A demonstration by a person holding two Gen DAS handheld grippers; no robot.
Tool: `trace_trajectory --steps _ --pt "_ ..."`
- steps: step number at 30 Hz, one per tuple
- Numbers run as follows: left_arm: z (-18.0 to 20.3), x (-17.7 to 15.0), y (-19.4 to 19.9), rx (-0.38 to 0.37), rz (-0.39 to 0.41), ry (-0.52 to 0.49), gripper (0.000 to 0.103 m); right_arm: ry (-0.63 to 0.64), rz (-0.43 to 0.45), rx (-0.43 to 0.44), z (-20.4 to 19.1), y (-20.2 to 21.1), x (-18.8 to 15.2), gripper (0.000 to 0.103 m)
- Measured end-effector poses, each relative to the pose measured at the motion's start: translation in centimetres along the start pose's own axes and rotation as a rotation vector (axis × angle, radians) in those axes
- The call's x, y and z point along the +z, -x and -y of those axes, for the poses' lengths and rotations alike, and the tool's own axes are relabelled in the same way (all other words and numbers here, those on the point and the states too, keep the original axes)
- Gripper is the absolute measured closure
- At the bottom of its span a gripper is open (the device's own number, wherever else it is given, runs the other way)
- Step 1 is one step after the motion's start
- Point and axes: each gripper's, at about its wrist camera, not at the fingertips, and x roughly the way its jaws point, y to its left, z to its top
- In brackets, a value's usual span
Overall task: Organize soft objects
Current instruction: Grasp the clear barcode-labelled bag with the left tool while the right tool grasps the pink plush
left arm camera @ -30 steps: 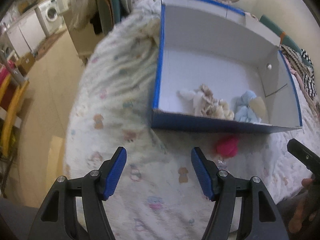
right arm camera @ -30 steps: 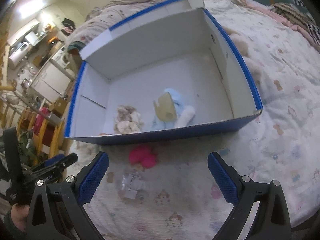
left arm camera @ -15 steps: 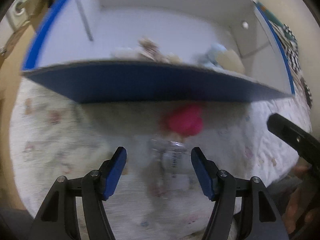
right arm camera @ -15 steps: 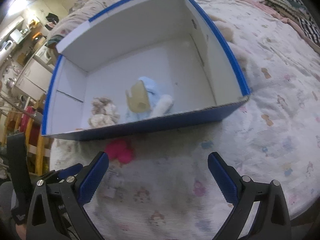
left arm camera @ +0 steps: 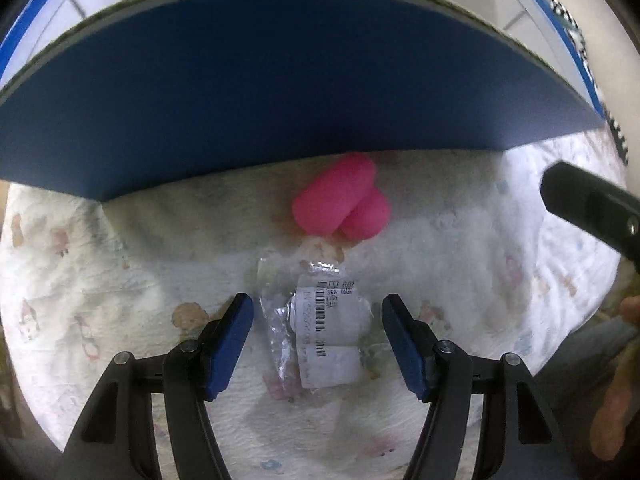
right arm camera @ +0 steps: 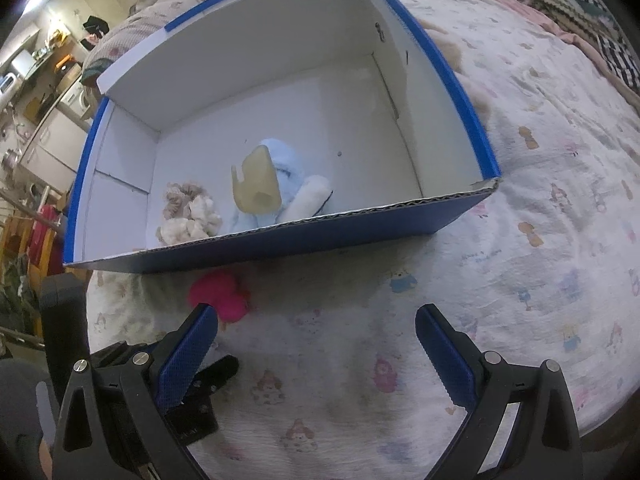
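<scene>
My left gripper (left arm camera: 318, 320) is open, low over the bed, with a clear plastic bag holding a white soft item with a barcode label (left arm camera: 326, 334) between its blue pads, not clamped. A pink plush (left arm camera: 342, 204) lies just beyond it against the blue box wall (left arm camera: 280, 92); it also shows in the right wrist view (right arm camera: 220, 292). My right gripper (right arm camera: 316, 332) is open and empty above the sheet, in front of the box (right arm camera: 456, 76). Inside the box lie a beige scrunchie bundle (right arm camera: 188, 210) and a light blue plush with a yellow piece (right arm camera: 276, 176).
The patterned bed sheet (right arm camera: 520, 240) spreads to the right of the box. Folded clothes (right arm camera: 592, 20) lie at the far right. Kitchen furniture (right arm camera: 52, 92) stands beyond the bed's left edge. The right gripper's body shows in the left view (left arm camera: 592, 208).
My left gripper has dropped and moved forward to the bagged item in front of the box, straddling it. The right gripper has drifted slightly nearer the box.
</scene>
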Motion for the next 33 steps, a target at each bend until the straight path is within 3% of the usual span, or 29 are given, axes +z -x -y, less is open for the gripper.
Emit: trace_trajectory --steps 2,4,7,14,24,27,33 --pt "0.5 0.0 0.1 -0.002 0.002 -0.018 0.063 0.003 -0.007 -0.002 -0.1 -0.2 0.1 0.0" --pt "0.5 0.0 0.2 -0.006 0.003 -0.016 0.068 0.005 -0.01 -0.003 -0.1 -0.3 0.1 0.0" --pt "0.1 0.1 0.7 -0.009 0.001 0.01 0.068 0.009 -0.018 0.006 -0.3 -0.4 0.2 0.0" --pt "-2.6 -0.5 3.5 0.07 0.051 0.09 0.068 0.031 -0.04 0.041 -1.6 -1.0 0.3 0.0" --pt "-6.5 -1.9 7.2 0.14 0.121 0.202 0.068 0.194 -0.083 0.07 -7.7 -4.5 0.5 0.0" --pt "-9.4 -3.0 8.5 0.167 0.135 0.214 0.068 0.243 -0.082 0.066 -9.6 -5.5 0.3 0.0" --pt "-11.5 -2.3 7.8 0.143 0.129 0.286 0.068 0.29 -0.113 0.031 -11.4 -8.1 0.2 0.0"
